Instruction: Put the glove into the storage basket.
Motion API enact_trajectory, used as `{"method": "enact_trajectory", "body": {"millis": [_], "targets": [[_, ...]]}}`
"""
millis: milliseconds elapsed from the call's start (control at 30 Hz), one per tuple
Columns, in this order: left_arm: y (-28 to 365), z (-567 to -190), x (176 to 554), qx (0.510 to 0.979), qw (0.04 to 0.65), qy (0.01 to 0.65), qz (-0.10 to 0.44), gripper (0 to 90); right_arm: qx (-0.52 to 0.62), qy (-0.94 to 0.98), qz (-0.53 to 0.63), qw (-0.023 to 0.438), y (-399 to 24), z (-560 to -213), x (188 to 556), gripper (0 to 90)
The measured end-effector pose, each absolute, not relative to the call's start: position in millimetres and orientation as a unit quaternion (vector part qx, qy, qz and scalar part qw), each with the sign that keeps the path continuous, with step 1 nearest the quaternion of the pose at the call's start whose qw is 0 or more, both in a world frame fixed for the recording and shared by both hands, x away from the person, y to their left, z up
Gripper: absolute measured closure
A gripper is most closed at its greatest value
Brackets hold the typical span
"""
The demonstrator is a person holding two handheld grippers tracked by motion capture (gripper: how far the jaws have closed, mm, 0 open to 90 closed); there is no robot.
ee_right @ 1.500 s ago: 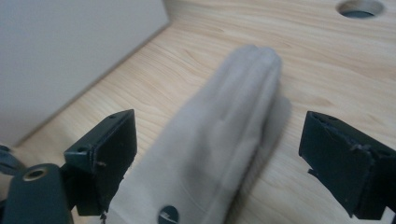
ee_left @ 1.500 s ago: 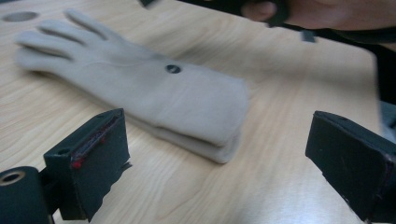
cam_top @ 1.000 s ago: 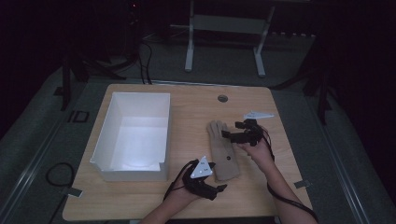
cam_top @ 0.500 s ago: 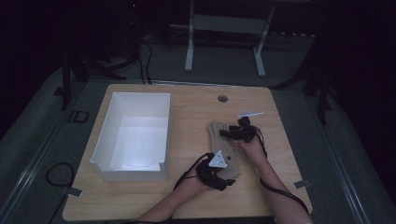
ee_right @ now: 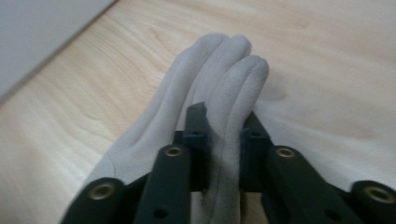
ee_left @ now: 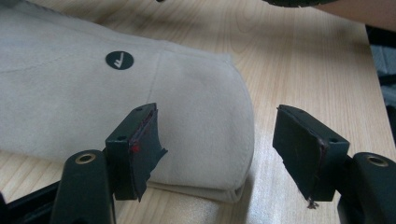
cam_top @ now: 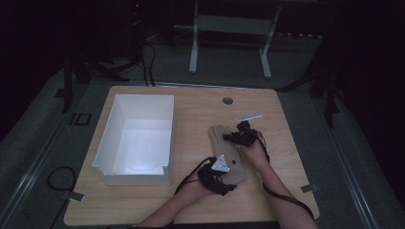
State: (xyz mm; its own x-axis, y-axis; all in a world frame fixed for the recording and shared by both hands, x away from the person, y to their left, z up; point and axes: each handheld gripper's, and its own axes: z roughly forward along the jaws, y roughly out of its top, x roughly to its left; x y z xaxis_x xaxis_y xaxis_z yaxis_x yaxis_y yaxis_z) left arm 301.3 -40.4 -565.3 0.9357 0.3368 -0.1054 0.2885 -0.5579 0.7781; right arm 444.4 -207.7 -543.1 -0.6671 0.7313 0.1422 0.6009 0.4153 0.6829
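Beige suede-like fabric glove (cam_top: 226,151) lies flat on light wooden tabletop (cam_top: 286,157), right of open white rectangular box (cam_top: 136,138), near front edge. Right gripper (ee_right: 223,140) sits at glove's finger end; jaws have just been closing, now pinching one glove finger between pads. Left gripper (ee_left: 217,149) at glove's cuff end, low over tabletop; jaws spread, cuff corner lies between them, one pad above fabric, other beside cuff edge over bare wood, not pressing. Small round black logo patch (ee_left: 119,60) on glove's back beyond left gripper.
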Motion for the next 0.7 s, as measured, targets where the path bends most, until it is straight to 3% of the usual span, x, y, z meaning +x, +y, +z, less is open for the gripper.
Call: {"method": "enact_trajectory", "body": {"millis": [133, 433, 567, 700], "targets": [[-39, -566, 299, 0.885, 0.43, 0.178, 0.034, 31.7, 0.376, 0.845, 0.356, 0.135, -199, -538, 435, 80.5], [-44, -569, 291, 0.898, 0.404, 0.155, 0.081, 31.6, 0.389, 0.839, 0.359, 0.123, -202, -537, 437, 80.7], [-47, -569, 288, 0.903, 0.384, 0.149, 0.12, 44.9, 0.391, 0.839, 0.358, 0.12, -201, -538, 438, 81.0], [-44, -567, 293, 0.897, 0.382, 0.173, 0.137, 75.7, 0.397, 0.835, 0.364, 0.111, -203, -539, 438, 81.2]]}}
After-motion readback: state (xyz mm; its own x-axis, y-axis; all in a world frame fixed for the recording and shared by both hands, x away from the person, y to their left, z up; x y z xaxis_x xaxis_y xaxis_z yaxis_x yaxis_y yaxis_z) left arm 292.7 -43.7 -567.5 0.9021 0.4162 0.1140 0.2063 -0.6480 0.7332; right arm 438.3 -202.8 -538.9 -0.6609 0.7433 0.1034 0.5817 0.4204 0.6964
